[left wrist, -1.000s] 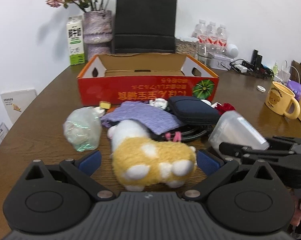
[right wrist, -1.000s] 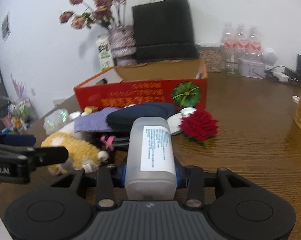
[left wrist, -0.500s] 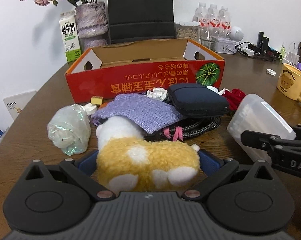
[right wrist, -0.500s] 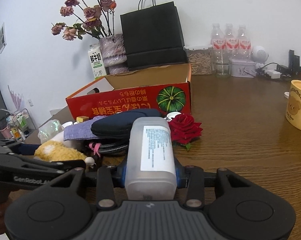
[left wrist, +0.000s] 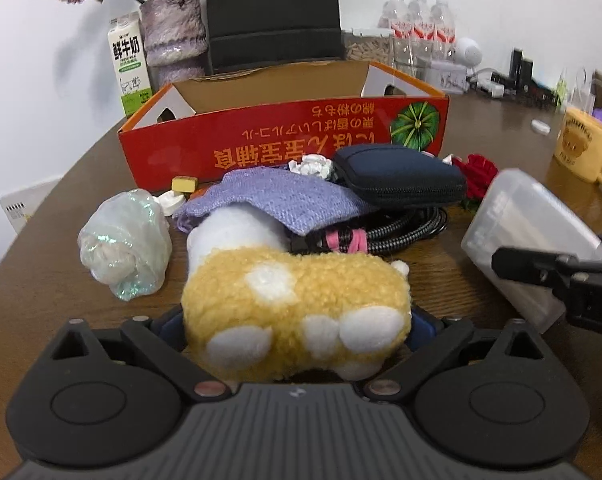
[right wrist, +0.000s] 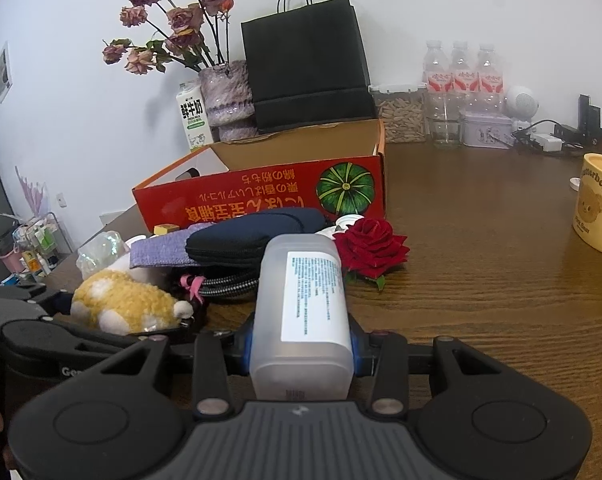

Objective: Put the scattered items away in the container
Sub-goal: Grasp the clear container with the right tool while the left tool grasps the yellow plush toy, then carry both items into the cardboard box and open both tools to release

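A yellow and white plush toy (left wrist: 297, 304) lies on the wooden table between the fingers of my left gripper (left wrist: 297, 326), which stands open around it. My right gripper (right wrist: 303, 344) is shut on a translucent plastic bottle (right wrist: 301, 300) with a white label, held lengthwise. That bottle (left wrist: 533, 232) also shows at the right of the left wrist view. Behind the plush lie a purple knitted pouch (left wrist: 285, 200), a navy zip case (left wrist: 397, 176), a black braided cable (left wrist: 401, 228), a red rose (right wrist: 369, 244) and a shiny wrapped bundle (left wrist: 125, 240). The open red cardboard box (left wrist: 285, 148) stands beyond them.
A yellow bear mug (right wrist: 599, 208) stands at the right. Behind the box are a milk carton (left wrist: 129, 68), a vase (left wrist: 173, 36) of dried flowers, a black paper bag (right wrist: 309, 64) and water bottles (right wrist: 461, 76). Bare table (right wrist: 481, 280) lies right of the rose.
My left gripper has come forward and down, so the plush toy now sits between its fingers instead of ahead of them. The right gripper keeps its hold on the bottle.
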The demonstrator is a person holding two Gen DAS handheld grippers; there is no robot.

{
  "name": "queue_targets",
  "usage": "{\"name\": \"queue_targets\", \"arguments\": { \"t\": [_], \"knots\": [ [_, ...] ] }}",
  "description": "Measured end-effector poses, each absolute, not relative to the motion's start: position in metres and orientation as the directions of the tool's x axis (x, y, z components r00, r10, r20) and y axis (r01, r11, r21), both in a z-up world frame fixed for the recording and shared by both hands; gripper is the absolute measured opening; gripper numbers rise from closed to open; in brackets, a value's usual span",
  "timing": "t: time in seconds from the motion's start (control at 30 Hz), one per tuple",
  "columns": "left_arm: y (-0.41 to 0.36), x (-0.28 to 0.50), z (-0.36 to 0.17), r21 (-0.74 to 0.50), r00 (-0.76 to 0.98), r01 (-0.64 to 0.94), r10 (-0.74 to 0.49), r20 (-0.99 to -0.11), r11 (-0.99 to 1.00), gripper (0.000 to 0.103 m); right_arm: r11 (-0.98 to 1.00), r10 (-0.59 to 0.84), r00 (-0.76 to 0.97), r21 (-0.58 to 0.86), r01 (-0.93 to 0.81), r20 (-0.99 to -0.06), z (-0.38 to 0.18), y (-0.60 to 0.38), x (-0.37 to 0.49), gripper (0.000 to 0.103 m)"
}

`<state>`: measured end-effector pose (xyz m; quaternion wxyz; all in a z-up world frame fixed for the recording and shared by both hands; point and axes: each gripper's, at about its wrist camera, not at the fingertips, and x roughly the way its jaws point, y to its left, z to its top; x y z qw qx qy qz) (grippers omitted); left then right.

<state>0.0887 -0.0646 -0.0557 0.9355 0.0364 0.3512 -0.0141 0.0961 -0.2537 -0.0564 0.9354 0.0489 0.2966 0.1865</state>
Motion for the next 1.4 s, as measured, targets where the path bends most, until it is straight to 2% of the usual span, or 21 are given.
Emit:
{"name": "queue_targets", "arguments": {
  "t": [0.37,0.8,1.13,1.4],
  "knots": [
    [-0.047,0.061,-0.040,0.019,0.804,0.055,-0.033,-0.594,0.998,0.095,0.935,0.354,0.775,0.185,-0.302,-0.524,-0.047,-0.252,0.081,0.040],
    [-0.032,0.045,0.020,0.016,0.905,0.081,-0.067,-0.419,0.997,0.096,0.940,0.342,0.824,0.148,-0.309,-0.453,-0.011,-0.241,0.085,0.040],
    [-0.020,0.104,0.054,-0.016,0.942,0.055,-0.058,-0.332,0.998,0.096,0.942,0.336,0.870,0.123,-0.313,-0.361,0.035,-0.220,0.139,0.040],
    [-0.008,0.181,0.071,-0.087,0.958,-0.039,0.013,-0.287,0.995,0.096,0.941,0.338,0.877,0.152,-0.303,-0.341,0.050,-0.205,0.223,0.040]
  ]
}}
